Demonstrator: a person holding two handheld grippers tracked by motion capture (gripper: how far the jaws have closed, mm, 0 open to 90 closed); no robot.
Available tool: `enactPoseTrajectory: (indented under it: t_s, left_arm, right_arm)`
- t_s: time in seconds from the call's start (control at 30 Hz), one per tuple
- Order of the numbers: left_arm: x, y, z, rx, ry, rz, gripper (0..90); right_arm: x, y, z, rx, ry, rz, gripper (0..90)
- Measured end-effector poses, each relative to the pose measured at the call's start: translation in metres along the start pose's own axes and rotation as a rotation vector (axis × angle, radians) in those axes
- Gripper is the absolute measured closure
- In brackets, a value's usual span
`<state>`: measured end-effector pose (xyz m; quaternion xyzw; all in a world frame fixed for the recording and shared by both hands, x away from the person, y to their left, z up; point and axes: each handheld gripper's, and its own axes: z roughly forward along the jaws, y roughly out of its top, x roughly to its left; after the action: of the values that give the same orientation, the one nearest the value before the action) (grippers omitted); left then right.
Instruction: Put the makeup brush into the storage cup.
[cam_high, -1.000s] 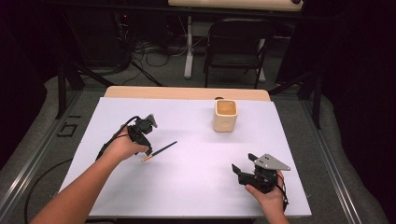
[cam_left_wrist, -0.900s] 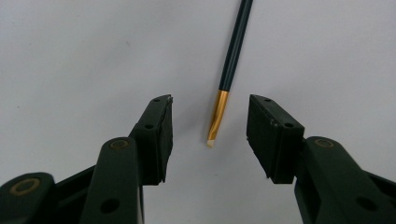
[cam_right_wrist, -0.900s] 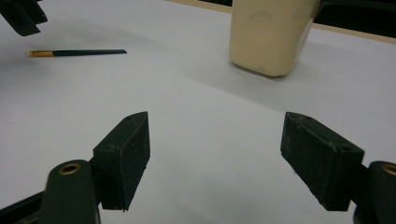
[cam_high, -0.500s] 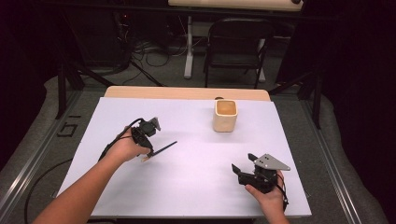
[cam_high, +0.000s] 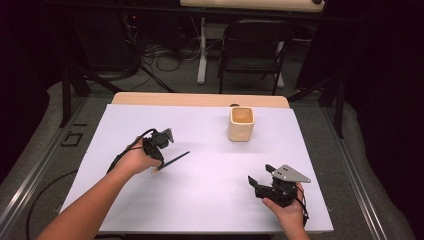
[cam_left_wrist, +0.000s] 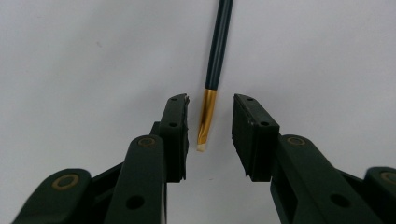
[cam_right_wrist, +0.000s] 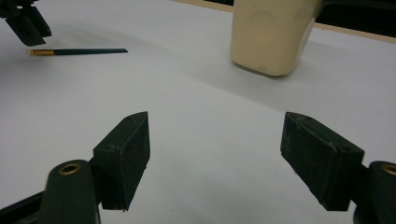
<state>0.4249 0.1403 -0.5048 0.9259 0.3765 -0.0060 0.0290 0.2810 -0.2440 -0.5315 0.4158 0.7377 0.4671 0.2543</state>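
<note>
A thin dark-green paintbrush (cam_high: 173, 160) lies flat on the white table cover (cam_high: 210, 205), left of centre. Its gold ferrule and pale tip (cam_left_wrist: 207, 116) sit between the jaws of my left gripper (cam_left_wrist: 211, 99), which points down at that end. The jaws have just been closing, but a gap remains on each side of the brush and the pads do not press on it. In the high view the left gripper (cam_high: 156, 164) stands over the brush's near end. My right gripper (cam_high: 256, 182) rests at the front right, open wide with nothing between its fingers (cam_right_wrist: 126, 154).
A cream square cup (cam_high: 241, 125) stands upright at the back right of the cover, ahead of my right gripper (cam_right_wrist: 215, 126) and close to the cup (cam_right_wrist: 271, 32). A dark folding chair (cam_high: 252, 50) and cables are beyond the table's far edge.
My left hand has shifted slightly and settled over the brush's near end. The brush, the cup and the right gripper have not moved.
</note>
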Motion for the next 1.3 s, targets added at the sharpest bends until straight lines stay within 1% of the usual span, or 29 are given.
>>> enactPoseTrajectory:
  t_s: [0.23,0.37,0.43,0.53,0.6,0.87,1.13,1.17,1.3]
  left_arm:
    - [0.001,0.001,0.007,0.007,0.0,0.004,70.8]
    - [0.002,0.002,0.009,0.013,-0.002,0.004,71.9]
    - [0.001,0.002,0.01,0.011,0.0,0.002,72.4]
    - [0.001,0.003,0.011,0.019,-0.004,0.003,73.4]
    - [0.001,0.003,0.012,0.015,-0.001,0.003,73.8]
    - [0.001,0.004,0.014,0.019,0.002,0.008,75.9]
    - [0.0,0.005,0.016,0.04,0.009,0.02,78.3]
    - [-0.001,0.005,0.017,0.037,0.014,0.019,78.5]
    - [-0.001,0.006,0.019,0.058,0.011,0.032,79.6]
  right_arm:
    - [0.0,0.0,0.0,0.001,0.0,0.001,23.9]
    - [0.0,0.0,0.0,0.007,0.001,-0.002,23.9]
    - [0.0,0.0,0.001,-0.006,0.0,-0.001,23.9]
    - [0.0,0.0,0.0,-0.001,0.0,0.001,23.9]
    - [-0.001,0.0,0.0,0.006,0.001,-0.001,23.9]
    - [-0.001,0.0,0.001,-0.001,0.001,-0.002,23.9]
    - [-0.001,0.0,0.0,-0.002,-0.002,-0.001,24.0]
    - [-0.001,0.0,0.0,-0.001,-0.001,-0.001,24.1]
    - [-0.001,0.0,0.001,0.001,-0.001,-0.004,24.1]
